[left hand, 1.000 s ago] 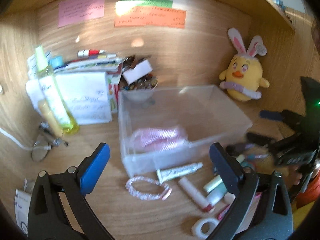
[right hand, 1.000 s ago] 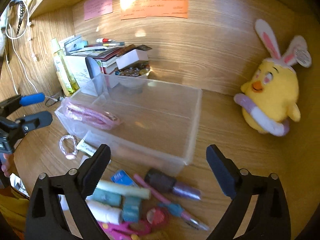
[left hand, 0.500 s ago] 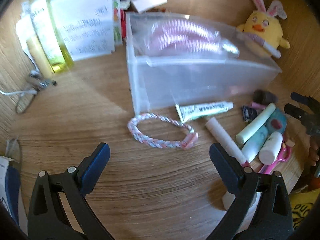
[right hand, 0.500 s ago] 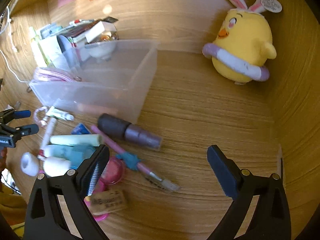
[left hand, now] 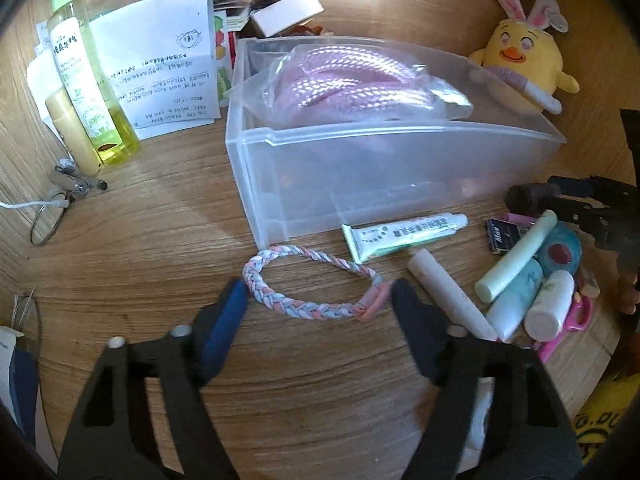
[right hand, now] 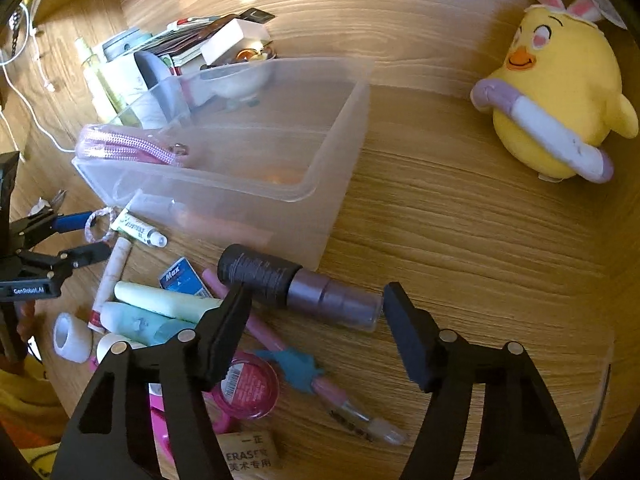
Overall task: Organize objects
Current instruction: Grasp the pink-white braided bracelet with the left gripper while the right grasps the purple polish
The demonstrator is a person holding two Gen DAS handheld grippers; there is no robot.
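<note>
A clear plastic bin stands on the wooden desk and holds a bagged pink cord. A braided pink-and-blue bracelet lies in front of the bin. My left gripper is open, its fingers on either side of the bracelet. My right gripper is open around a dark purple bottle that lies in front of the bin. Loose tubes, a small white tube, a chalk stick and a pink round tin lie nearby.
A yellow bunny-eared plush chick sits at the right by the back wall. A green spray bottle, papers and boxes stand left of the bin. A white tape roll, an eraser and a pink pen lie near the front.
Both grippers have tilted down and come closer to the desk. The left one now straddles the bracelet and the right one straddles the purple bottle; both jaws have narrowed somewhat.
</note>
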